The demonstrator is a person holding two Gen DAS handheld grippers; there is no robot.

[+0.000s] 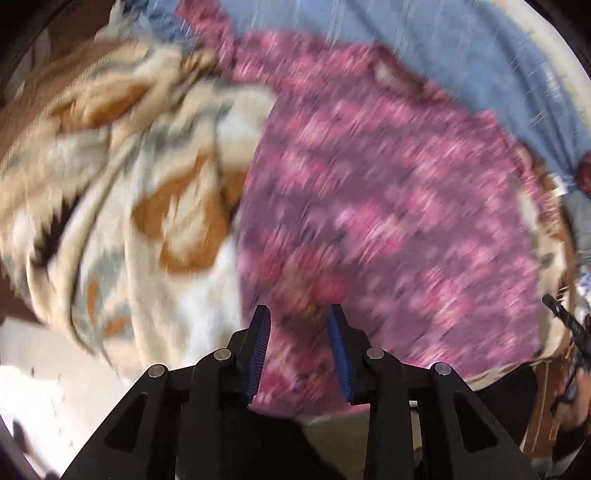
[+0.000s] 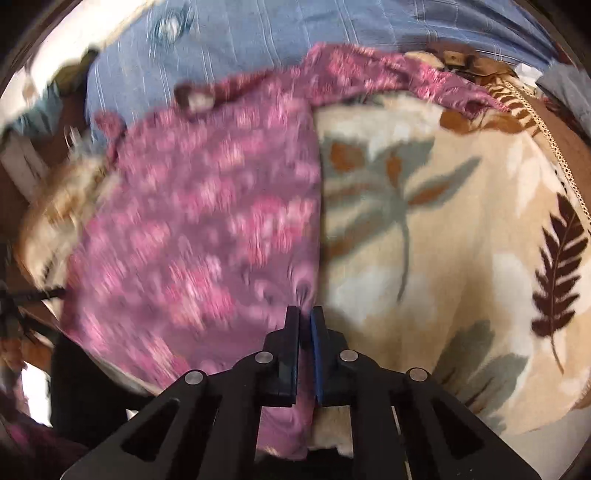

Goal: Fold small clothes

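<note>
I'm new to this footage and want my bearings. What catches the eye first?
A pink patterned garment fills the middle of both views, spread over a cream blanket with leaf prints. A blue striped cloth lies along the top. The right hand-held gripper is shut on the garment's edge, while the left hand-held gripper stands open over the garment.

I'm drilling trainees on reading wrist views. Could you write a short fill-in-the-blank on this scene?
1. The pink garment lies on a leaf-print ____.
2. The right gripper is shut on the garment's ____.
3. The left gripper has its jaws ____ over the garment.
4. Behind the garment lies a cloth coloured ____.

Missing words: blanket; edge; open; blue
</note>
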